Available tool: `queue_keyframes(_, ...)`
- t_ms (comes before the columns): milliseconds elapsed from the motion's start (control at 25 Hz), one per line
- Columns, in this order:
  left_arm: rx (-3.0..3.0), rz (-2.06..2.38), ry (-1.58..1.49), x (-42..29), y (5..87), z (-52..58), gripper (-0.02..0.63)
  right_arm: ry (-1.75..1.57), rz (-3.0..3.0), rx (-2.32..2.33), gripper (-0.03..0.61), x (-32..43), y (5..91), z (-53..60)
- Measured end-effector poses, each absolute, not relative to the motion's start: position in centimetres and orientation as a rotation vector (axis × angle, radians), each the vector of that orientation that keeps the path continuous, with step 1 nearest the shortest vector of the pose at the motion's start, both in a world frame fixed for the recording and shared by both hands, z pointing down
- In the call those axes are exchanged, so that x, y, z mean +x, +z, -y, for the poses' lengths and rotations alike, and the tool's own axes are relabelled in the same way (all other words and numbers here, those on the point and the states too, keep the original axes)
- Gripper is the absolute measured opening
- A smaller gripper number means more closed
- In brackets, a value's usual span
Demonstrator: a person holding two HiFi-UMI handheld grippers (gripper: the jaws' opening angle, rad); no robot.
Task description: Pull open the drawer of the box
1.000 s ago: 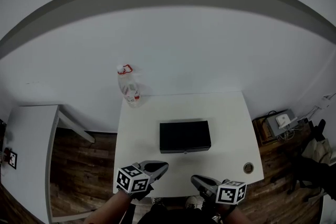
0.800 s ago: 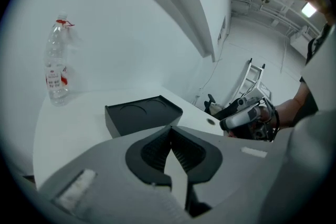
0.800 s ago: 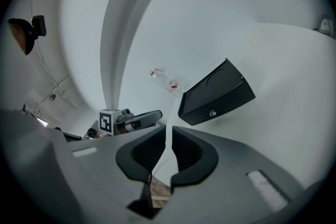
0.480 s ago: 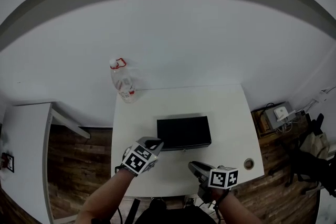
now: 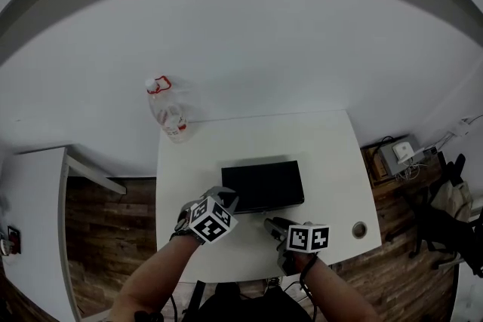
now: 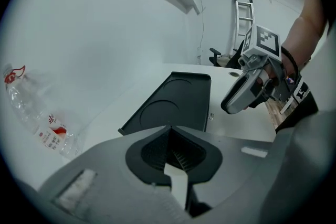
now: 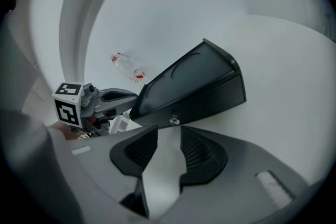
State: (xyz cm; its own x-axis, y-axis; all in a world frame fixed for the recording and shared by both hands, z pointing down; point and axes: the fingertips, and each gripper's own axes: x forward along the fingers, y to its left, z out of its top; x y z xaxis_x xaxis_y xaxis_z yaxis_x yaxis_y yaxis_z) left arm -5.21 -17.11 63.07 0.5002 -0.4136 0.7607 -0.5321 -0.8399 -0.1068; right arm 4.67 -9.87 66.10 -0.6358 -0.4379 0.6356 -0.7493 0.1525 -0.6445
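Right gripper view shows the box (image 7: 184, 76) on the table (image 7: 283, 60), drawer (image 7: 210, 102) shut, its knob (image 7: 174, 121) just ahead of the right gripper (image 7: 168, 134), whose jaws have just been opening and stand wide and empty (left gripper (image 6: 170, 136) pinched together), so gripping and pulling remain.

The head view looks steeply down from high above and takes in the whole white table (image 5: 332, 162), the black box (image 5: 263, 185) at its middle and the plastic bottle (image 5: 167, 115) at its far left corner. The left gripper view sits low and close at the box's left end, facing along its lid. The right gripper view sits close before the box's front face and its knob (image 7: 174, 121). All three share the box, the bottle and the tabletop.
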Motion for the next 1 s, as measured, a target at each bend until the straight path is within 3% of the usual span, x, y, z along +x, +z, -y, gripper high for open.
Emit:
queue_keyframes(640,2.516,0.784,1.257,-5.4,64.4,16.7,0.006,1.514,2.056,1.167,0.150,3.4,68.9,11.7)
queue_keyframes(880,2.495,0.750,1.264,-5.5,64.6,16.9,0.005,1.577,2.067,1.182,0.123,3.2,69.5,12.2)
queue_keyframes(1000,2.491,0.743,1.260,-5.5,64.6,16.9,0.005,1.573,2.084,1.174,0.072,2.8,69.2,12.1)
